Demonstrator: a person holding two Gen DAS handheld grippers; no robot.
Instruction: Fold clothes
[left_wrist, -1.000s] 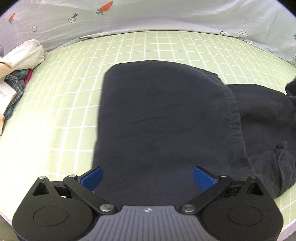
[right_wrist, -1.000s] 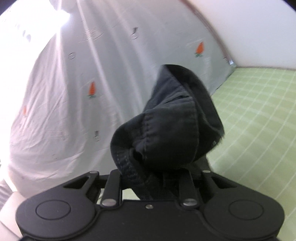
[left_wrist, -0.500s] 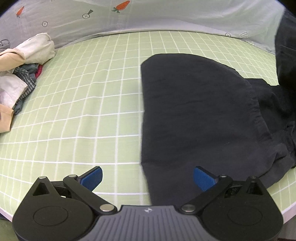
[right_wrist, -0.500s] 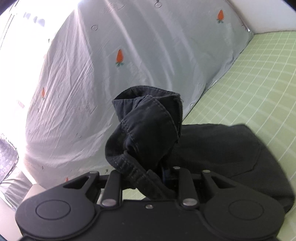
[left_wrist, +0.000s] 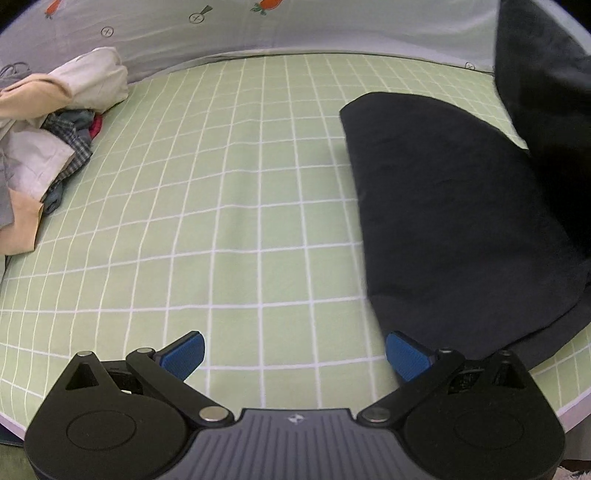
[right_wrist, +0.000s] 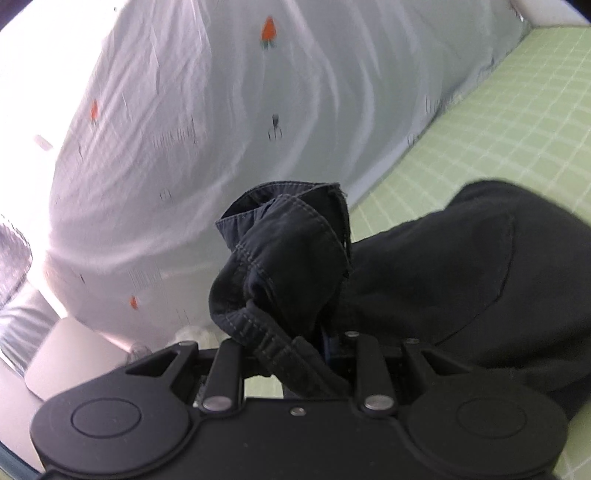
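Over green checked bed sheet, left hand-held gripper tilts steeply down, blue pads wide apart, empty. Right hand-held gripper points shallowly downward, clenched on bunched waistband of dark trousers; rest lies on sheet. Trousers now sit further right in left view than a second ago.

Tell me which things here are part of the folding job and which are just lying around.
In the job:
- dark garment, lying on the green checked sheet
- right tongs, shut on a bunched edge of it
- left tongs, open and empty

Lying about:
- pile of mixed clothes
- carrot-print cloth behind
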